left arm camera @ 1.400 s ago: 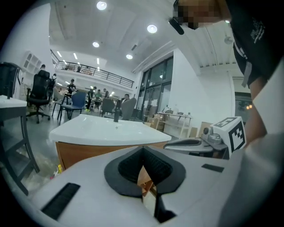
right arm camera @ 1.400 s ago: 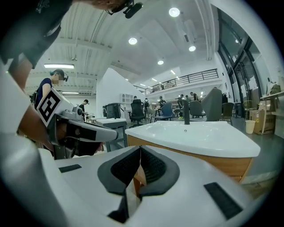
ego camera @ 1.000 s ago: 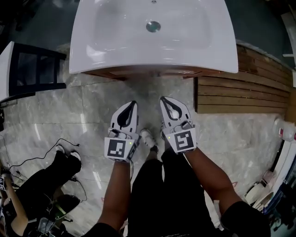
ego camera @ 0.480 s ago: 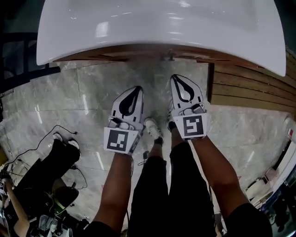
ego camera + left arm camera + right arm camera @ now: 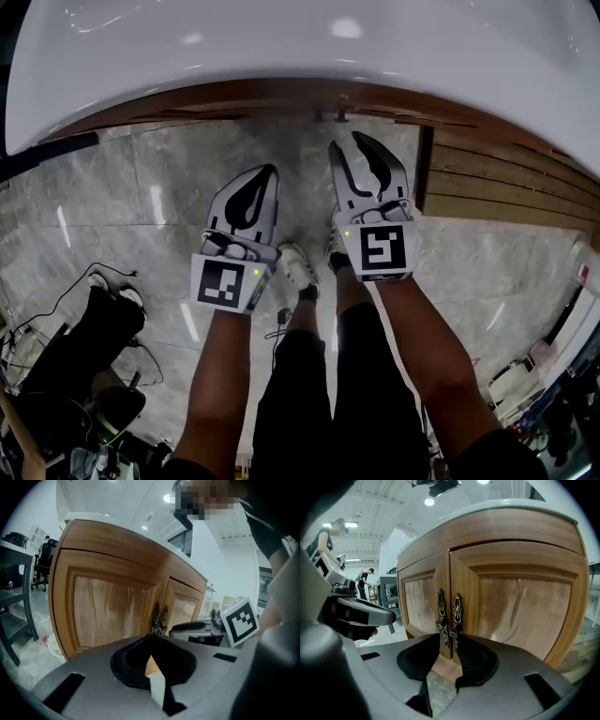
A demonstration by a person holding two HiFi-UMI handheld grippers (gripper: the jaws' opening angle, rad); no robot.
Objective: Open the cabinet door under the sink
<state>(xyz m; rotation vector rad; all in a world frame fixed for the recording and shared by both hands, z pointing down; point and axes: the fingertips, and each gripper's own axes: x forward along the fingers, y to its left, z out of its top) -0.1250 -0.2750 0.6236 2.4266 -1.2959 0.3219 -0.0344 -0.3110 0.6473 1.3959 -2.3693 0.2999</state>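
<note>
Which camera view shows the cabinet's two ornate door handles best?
The right gripper view: the door handles sit near the centre, close and almost face-on, with both decorated plates clear against the wood. The left gripper view shows them smaller and at an angle. The head view catches only a small dark glimpse of them under the sink rim.

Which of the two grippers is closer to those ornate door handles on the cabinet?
Right. The right gripper points straight at the handles, just short of them, jaws opening with nothing between them yet. The left gripper sits farther back and to their left.
</note>
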